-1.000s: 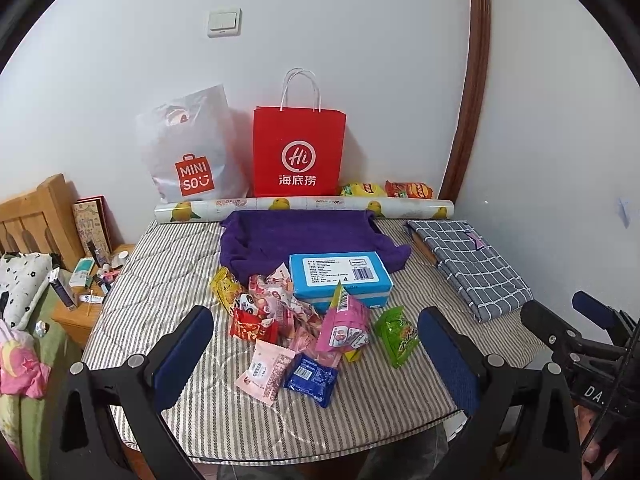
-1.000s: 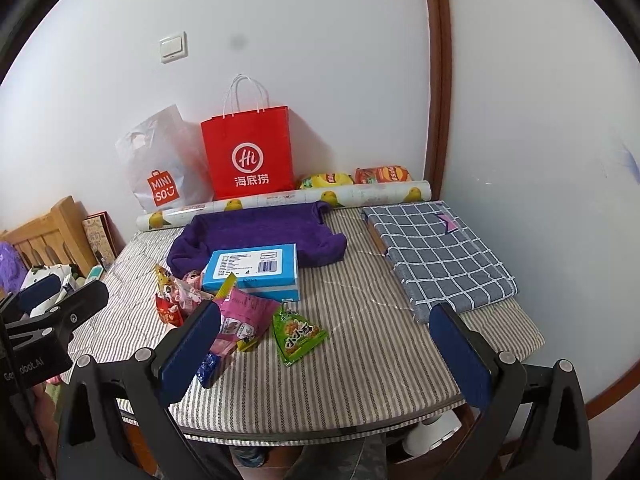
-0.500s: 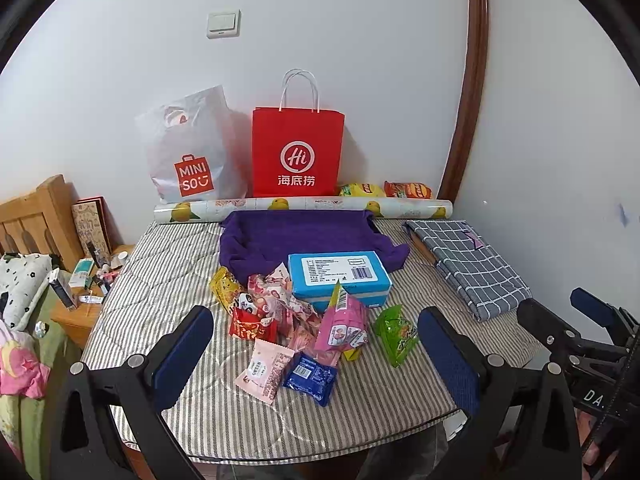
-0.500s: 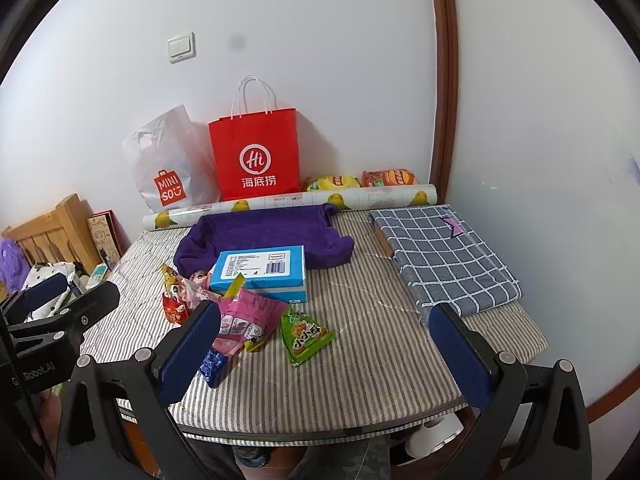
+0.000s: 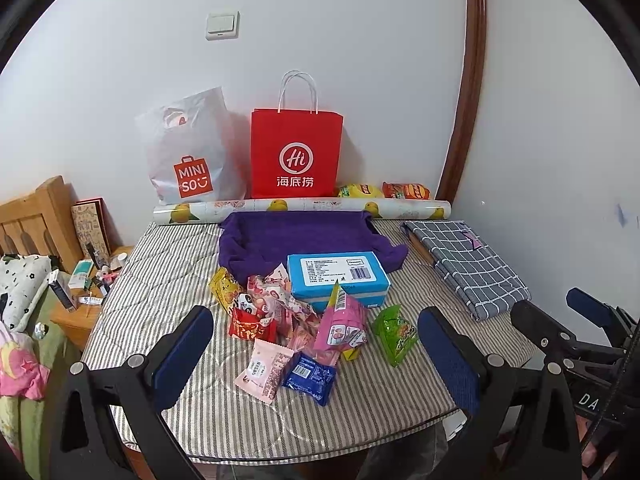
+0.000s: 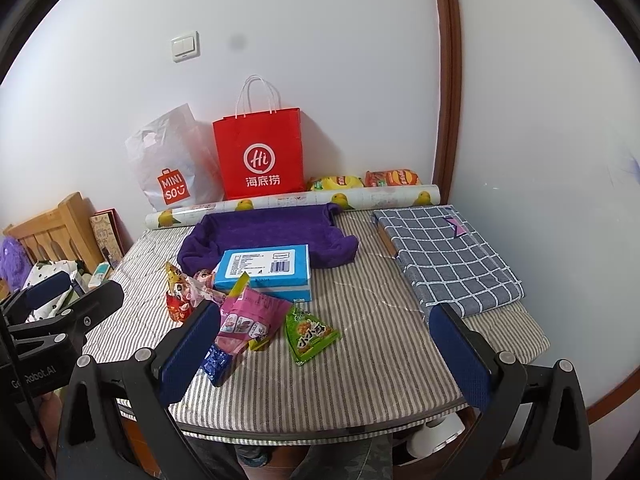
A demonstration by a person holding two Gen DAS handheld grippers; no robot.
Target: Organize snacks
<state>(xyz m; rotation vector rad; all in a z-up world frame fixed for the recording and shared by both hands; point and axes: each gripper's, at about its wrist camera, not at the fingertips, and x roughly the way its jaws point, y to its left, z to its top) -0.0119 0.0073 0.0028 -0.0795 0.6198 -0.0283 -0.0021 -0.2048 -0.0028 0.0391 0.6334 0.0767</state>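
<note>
A heap of small snack packets lies on the striped table [image 5: 168, 264], in front of a blue box [image 5: 338, 280]. Among them are a pink packet [image 5: 344, 320], a green one [image 5: 394, 334], a dark blue one [image 5: 310, 376] and a red one [image 5: 252, 328]. My left gripper [image 5: 314, 320] hovers open near the table's front edge, facing the heap and holding nothing. My right gripper [image 6: 325, 308] is open too and empty. It faces the green packet [image 6: 310, 332] and the blue box [image 6: 266, 268]. Behind the box sits a purple cloth tray [image 5: 296, 236].
At the back wall stand a red paper bag [image 5: 296, 156] and a white Miniso bag [image 5: 188, 156]. A fruit-print roll [image 5: 304, 206] lies in front, with two chip bags [image 5: 360, 191] behind it. A folded checked cloth [image 5: 468, 264] lies right. A cluttered nightstand [image 5: 88, 280] is left.
The right gripper's view has shifted slightly, so the table sits a little further right in it. The snacks have not moved. Both grippers stay open.
</note>
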